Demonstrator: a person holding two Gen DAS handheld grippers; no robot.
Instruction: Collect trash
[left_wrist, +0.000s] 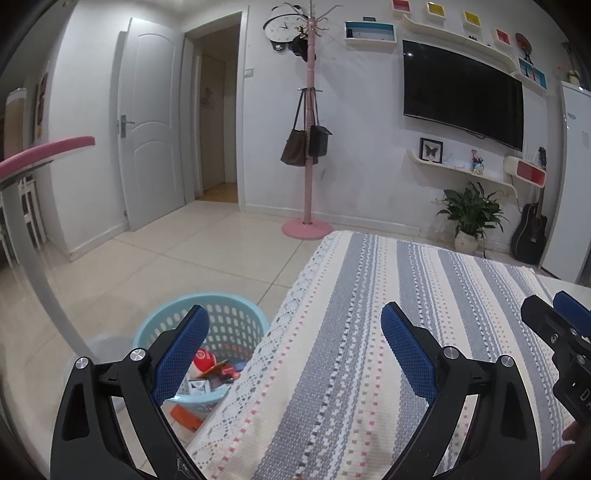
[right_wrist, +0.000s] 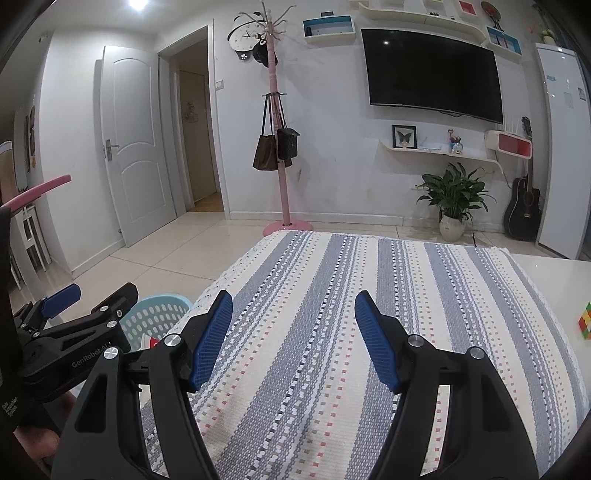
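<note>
Both wrist cameras sit low over the striped tablecloth (left_wrist: 369, 350), facing the TV wall (right_wrist: 332, 147); left view sits nearer the basket (left_wrist: 229, 325).

We are in a home's living room. We see a flat television (right_wrist: 432, 74) on the white wall with curved shelves (right_wrist: 439, 151) below it, a pink coat stand (right_wrist: 275, 122) hung with bags, a panda-shaped clock (left_wrist: 282, 26), a potted plant (right_wrist: 452, 199), a guitar (right_wrist: 522, 206) leaning in the corner, a white door (left_wrist: 149, 122), a tiled floor (left_wrist: 184, 254) and a striped woven tablecloth (right_wrist: 332, 332).
</note>
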